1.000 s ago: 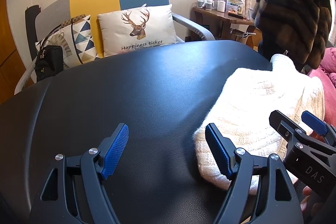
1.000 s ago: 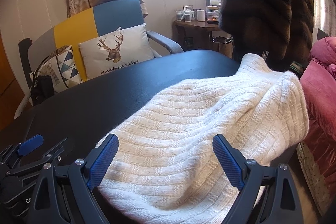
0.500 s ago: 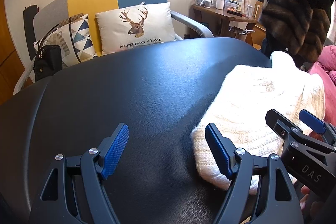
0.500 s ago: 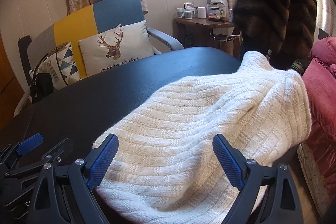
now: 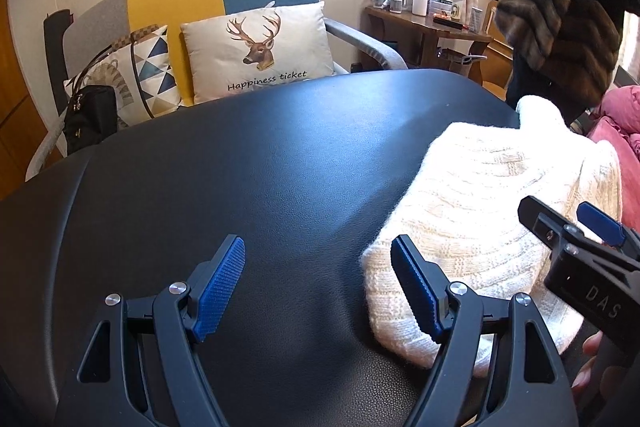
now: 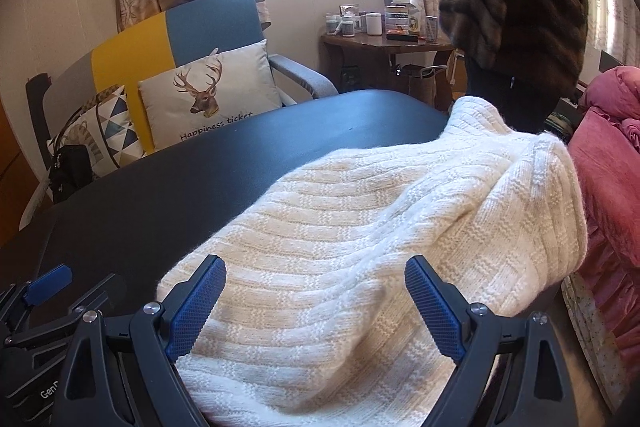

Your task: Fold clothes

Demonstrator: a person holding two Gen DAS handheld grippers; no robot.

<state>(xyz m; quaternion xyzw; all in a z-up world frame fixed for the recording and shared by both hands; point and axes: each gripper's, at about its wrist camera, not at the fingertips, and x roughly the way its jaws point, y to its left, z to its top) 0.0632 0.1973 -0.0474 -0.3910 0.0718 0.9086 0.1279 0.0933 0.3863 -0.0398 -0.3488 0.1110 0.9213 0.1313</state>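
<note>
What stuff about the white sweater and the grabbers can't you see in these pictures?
- Sweater: its near edge is cut off by the bottom of the right wrist view; its far right side drops past the table edge.
- Its sleeves: none show in either view.
- Right gripper: whether its pads touch the knit under them is unclear.
- Small jars on the far wooden table: too small to read.

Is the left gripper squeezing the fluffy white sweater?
No, the left gripper is open over the black table, and the white sweater only lies beside its right finger.
</note>
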